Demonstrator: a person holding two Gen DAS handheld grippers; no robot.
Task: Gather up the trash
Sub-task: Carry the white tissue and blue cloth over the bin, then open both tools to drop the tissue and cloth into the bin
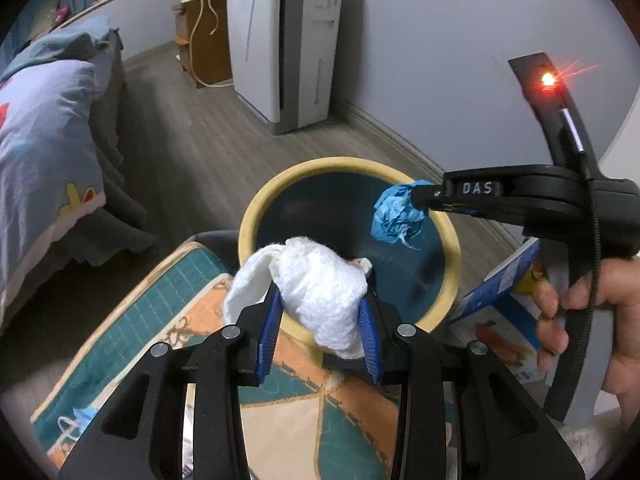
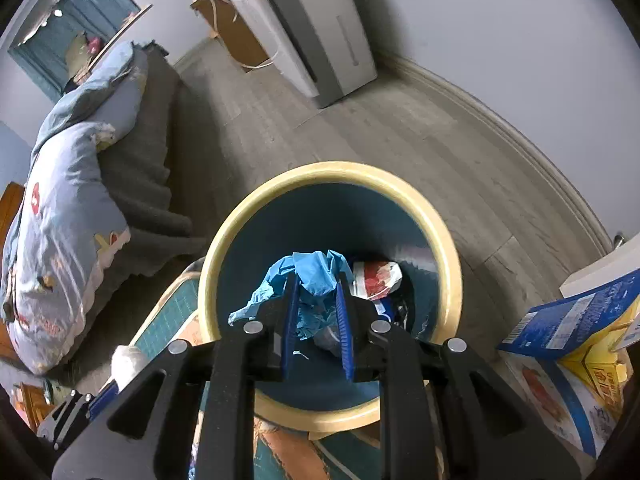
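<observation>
A round bin (image 1: 256,208) with a cream rim and dark blue inside stands on the floor; it also shows in the right wrist view (image 2: 440,224). My left gripper (image 1: 320,300) is shut on a white crumpled tissue (image 1: 320,280) at the bin's near rim. My right gripper (image 2: 316,292) is shut on a blue crumpled paper (image 2: 316,272) over the bin's opening. In the left wrist view the right gripper (image 1: 416,196) holds the blue paper (image 1: 396,216) above the bin's right side. A red and white wrapper (image 2: 376,278) lies inside the bin.
A patterned teal and orange mat (image 1: 168,280) lies under the bin's near side. A blue and yellow carton (image 2: 572,320) is at the right. A bed with a blue quilt (image 1: 44,128) is at the left. A white appliance (image 1: 288,40) stands by the wall.
</observation>
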